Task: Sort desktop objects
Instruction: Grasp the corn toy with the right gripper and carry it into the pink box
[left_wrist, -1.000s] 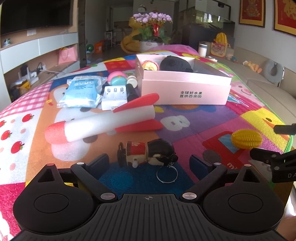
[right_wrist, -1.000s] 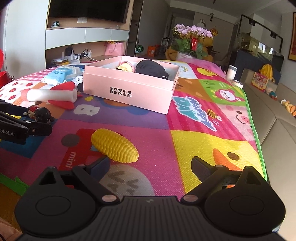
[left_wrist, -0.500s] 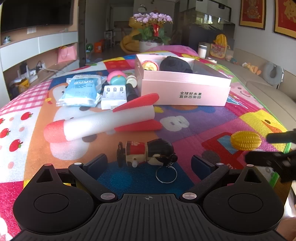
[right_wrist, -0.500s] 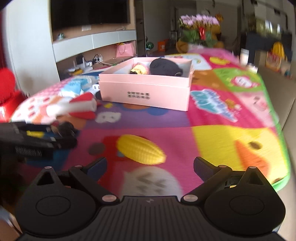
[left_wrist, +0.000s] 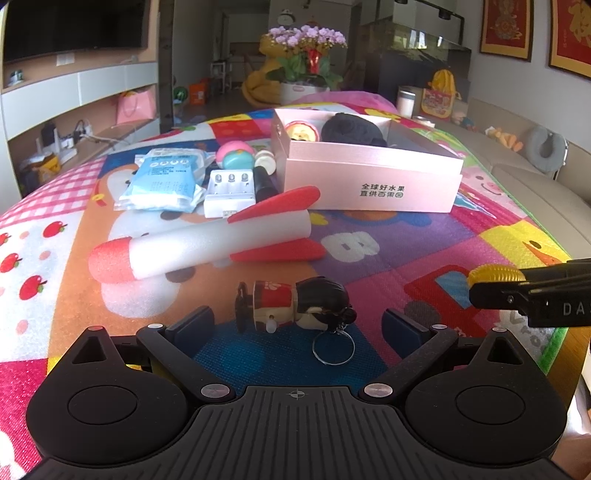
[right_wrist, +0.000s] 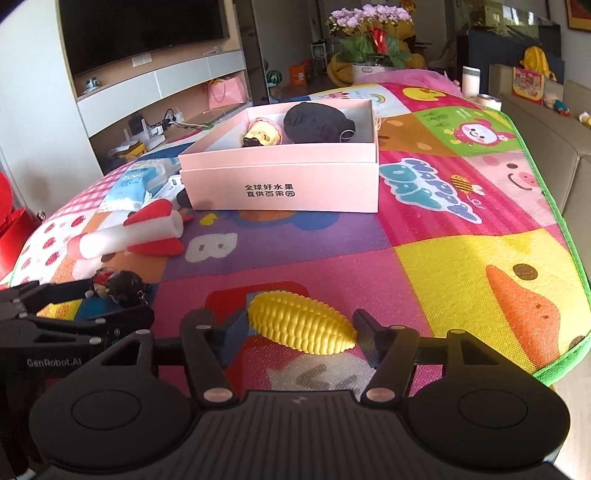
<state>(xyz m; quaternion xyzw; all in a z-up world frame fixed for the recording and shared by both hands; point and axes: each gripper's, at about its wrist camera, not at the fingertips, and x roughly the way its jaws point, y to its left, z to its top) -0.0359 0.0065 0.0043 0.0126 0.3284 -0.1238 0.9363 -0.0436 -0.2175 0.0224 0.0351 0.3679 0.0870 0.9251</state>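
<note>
A yellow toy corn lies on the mat between the fingers of my right gripper, whose jaws have narrowed around it and touch or nearly touch its ends. The corn shows partly behind that gripper in the left wrist view. My left gripper is open, its fingers on either side of a small doll keychain lying on the mat. An open pink box holds a black pouch and a small doll.
A foam rocket, a white battery charger, a blue tissue pack, a pink-and-teal ball and a black tube lie left of the box. The mat's green edge is near on the right.
My right gripper has moved forward and left over the corn and its jaws have narrowed around it. The left gripper has barely moved.
</note>
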